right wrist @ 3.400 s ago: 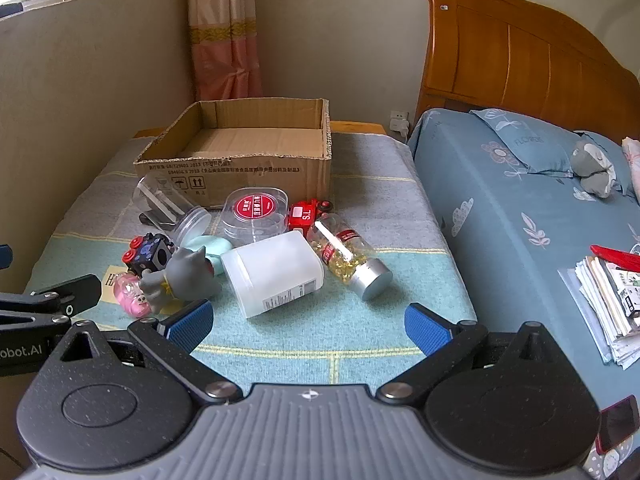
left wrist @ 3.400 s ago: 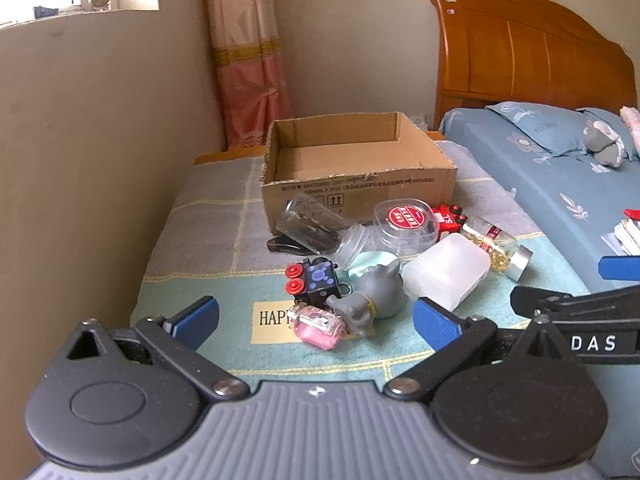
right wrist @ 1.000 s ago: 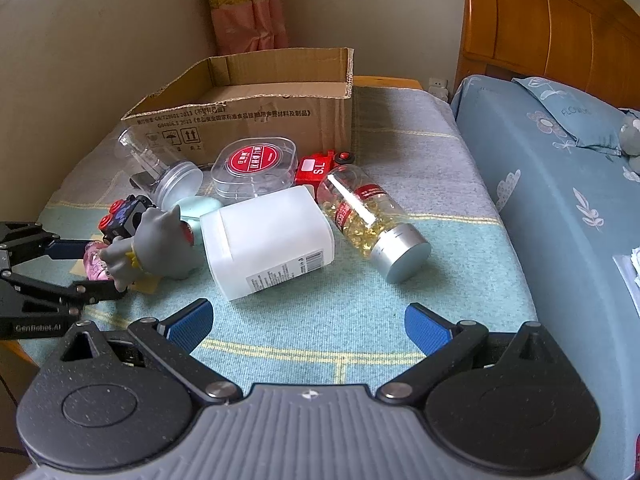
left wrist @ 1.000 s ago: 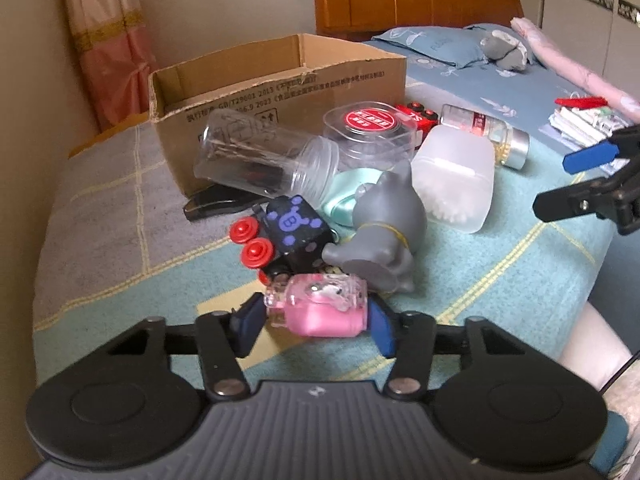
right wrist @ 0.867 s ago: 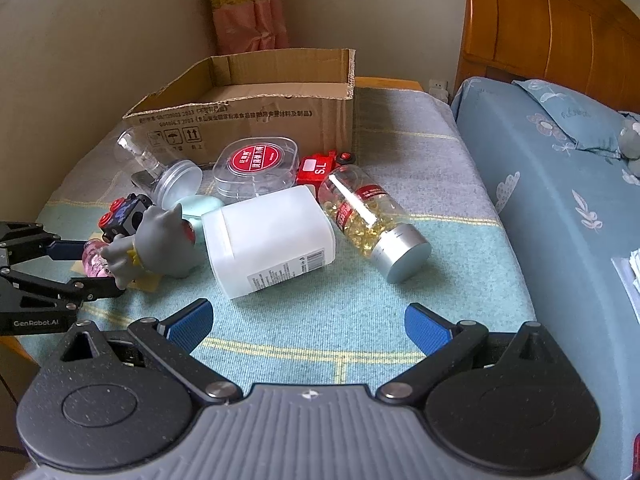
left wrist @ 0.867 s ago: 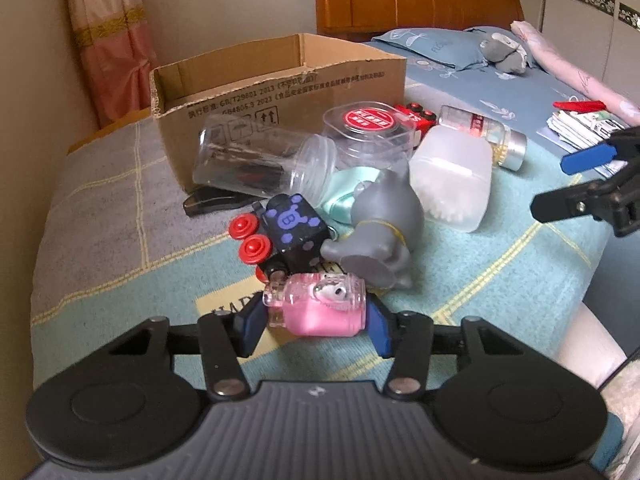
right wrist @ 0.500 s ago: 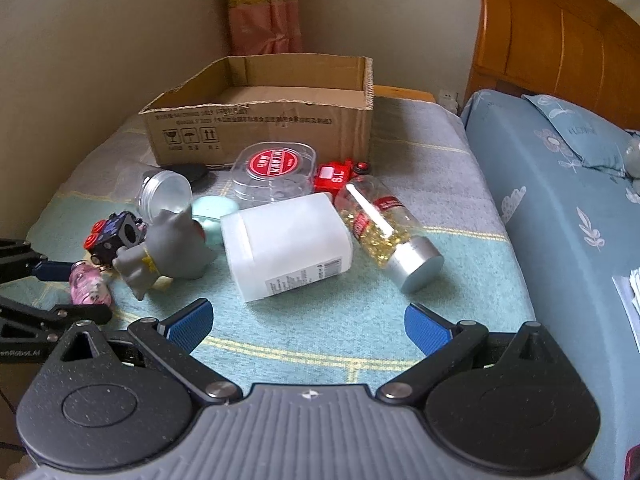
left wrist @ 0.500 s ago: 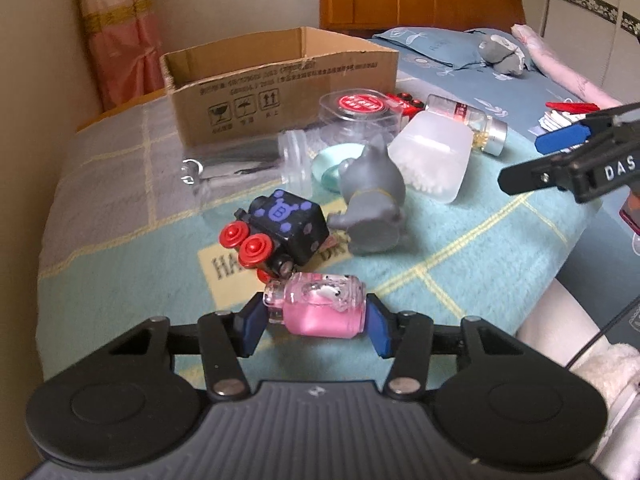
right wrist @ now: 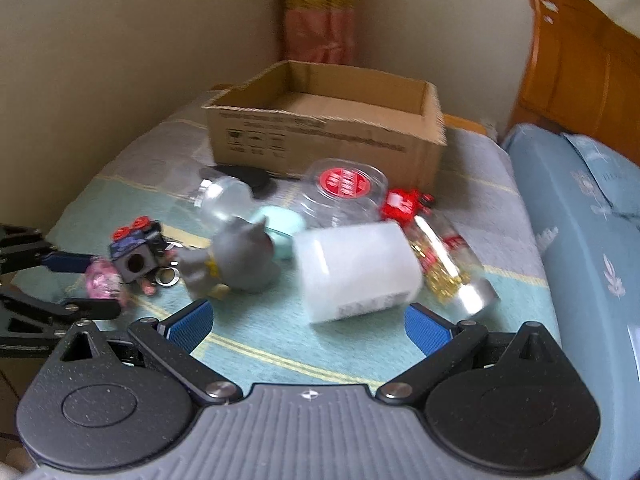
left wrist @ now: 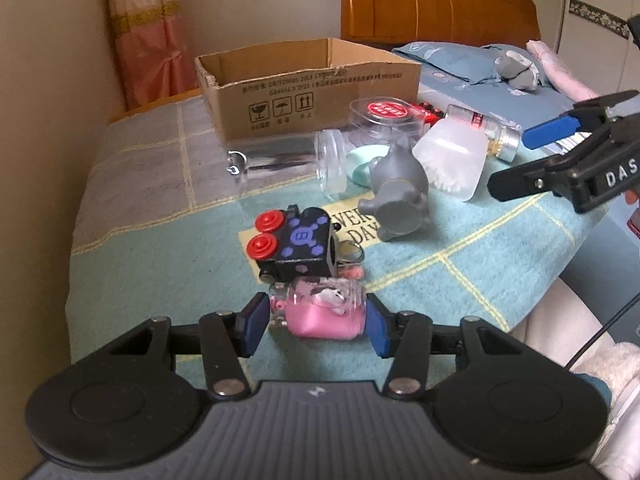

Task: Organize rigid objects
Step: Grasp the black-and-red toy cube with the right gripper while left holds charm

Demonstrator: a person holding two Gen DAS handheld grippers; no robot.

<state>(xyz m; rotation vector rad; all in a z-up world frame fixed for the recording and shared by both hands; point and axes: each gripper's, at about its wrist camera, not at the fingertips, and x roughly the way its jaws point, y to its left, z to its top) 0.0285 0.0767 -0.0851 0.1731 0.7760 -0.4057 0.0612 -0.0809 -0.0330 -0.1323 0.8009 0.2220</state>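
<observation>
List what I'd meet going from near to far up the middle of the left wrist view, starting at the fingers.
pink bottle held between the fingers → black cube toy → clear jar lying on its side → cardboard box

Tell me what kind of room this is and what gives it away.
Most likely a bedroom in a home. A carved wooden headboard stands behind a bed with a blue pillow, a pink curtain hangs in the corner, and the clutter and cardboard box sit on a checked blanket.
</observation>
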